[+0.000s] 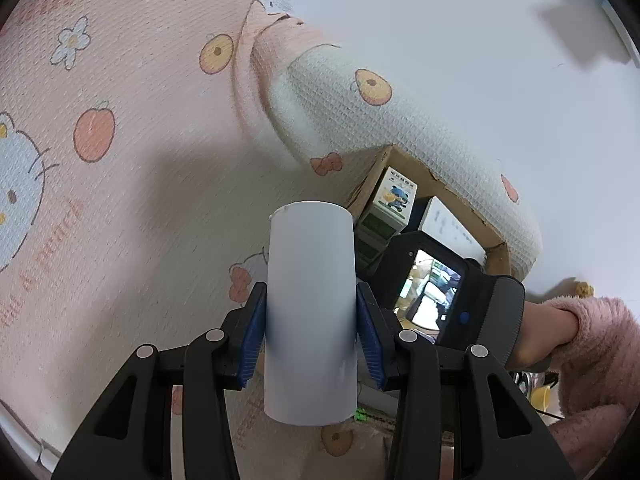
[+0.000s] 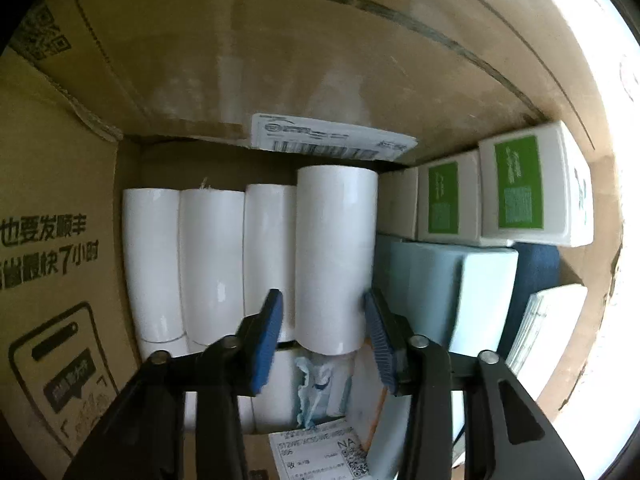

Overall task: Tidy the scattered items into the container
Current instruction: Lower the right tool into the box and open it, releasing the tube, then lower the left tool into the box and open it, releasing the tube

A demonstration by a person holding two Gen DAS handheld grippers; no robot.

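My left gripper (image 1: 311,312) is shut on a white paper roll (image 1: 311,304) and holds it upright above the pink patterned bedding. The cardboard box (image 1: 460,196) lies beyond it, partly under a cream quilt. My right gripper (image 2: 323,320) is inside the cardboard box (image 2: 60,200). Its jaws stand open, a small gap on each side of a white roll (image 2: 334,256) that lies on top of the other white rolls (image 2: 184,260). The right gripper's body and the hand that holds it show in the left wrist view (image 1: 440,292).
In the box sit white-and-green cartons (image 2: 516,188), a pale blue pack (image 2: 440,288) and a torn tissue pack (image 2: 316,384). A shipping label (image 2: 328,136) hangs on the far wall. A rolled cream quilt (image 1: 400,128) lies over the box edge. Pink Hello Kitty bedding (image 1: 100,160) fills the left.
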